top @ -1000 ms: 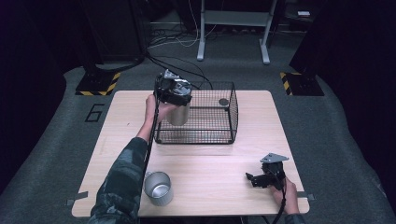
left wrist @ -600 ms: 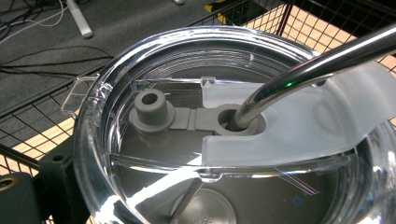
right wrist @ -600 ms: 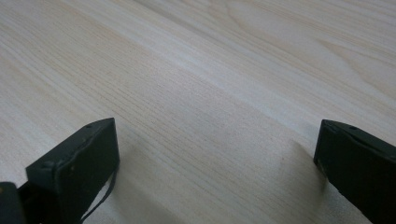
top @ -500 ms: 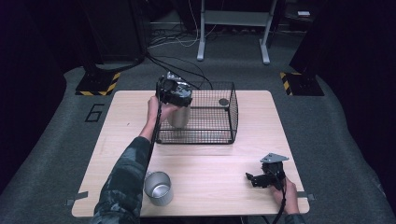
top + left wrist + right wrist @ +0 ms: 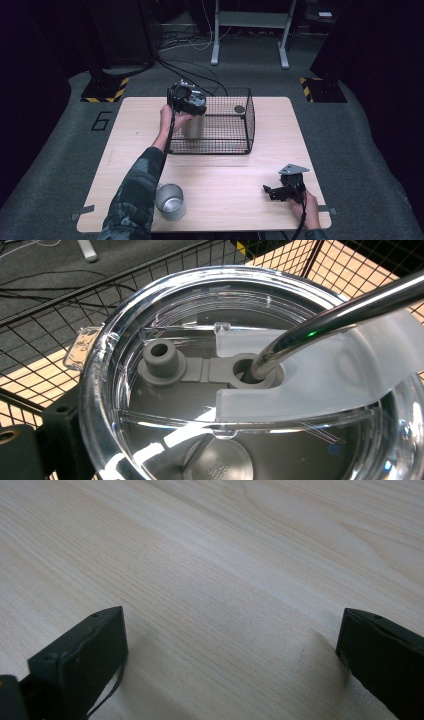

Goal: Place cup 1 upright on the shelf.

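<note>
Your left forearm, in its camouflage sleeve, is reaching up and away from you across the table, and your left hand (image 5: 170, 119) is holding the left gripper (image 5: 188, 100) raised and tipped downward; whether its jaws are apart or closed is not visible. Your right hand (image 5: 306, 206) is resting low at the near right edge, keeping the right gripper (image 5: 272, 191) level, pointing left, with its jaws standing wide apart.

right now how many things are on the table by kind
metal tumblers: 2, one with a clear lid and straw in the wire basket, one open near the front edge
wire baskets: 1
small dark round objects: 1, in the basket
total: 4
</note>
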The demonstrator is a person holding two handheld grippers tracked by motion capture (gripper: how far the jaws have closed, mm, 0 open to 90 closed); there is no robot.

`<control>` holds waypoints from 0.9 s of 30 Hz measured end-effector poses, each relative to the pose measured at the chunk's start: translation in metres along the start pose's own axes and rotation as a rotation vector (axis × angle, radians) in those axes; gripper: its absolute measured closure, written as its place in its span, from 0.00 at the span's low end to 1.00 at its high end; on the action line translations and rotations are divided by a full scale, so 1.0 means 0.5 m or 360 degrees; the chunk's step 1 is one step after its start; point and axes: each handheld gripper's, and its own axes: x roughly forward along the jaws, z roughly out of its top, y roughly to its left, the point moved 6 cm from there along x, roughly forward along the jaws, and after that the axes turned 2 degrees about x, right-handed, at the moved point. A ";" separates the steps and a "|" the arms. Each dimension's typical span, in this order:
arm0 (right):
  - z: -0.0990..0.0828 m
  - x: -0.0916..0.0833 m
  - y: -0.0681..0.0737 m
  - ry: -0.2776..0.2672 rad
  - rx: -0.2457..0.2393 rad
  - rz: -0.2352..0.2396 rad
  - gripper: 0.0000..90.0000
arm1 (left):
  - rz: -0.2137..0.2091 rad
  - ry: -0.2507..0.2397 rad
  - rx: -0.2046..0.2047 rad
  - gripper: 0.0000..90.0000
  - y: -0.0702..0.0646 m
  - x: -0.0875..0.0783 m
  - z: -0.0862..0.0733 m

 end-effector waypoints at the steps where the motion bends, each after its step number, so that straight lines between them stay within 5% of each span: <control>1: 0.000 0.000 0.000 0.0004 -0.0002 0.0001 0.00 | -0.0001 0.0003 -0.0009 0.04 0.001 0.002 -0.001; 27: 0.000 0.000 0.000 0.0006 -0.0002 0.0000 0.00 | 0.0038 0.0109 -0.0038 0.04 0.014 0.027 -0.021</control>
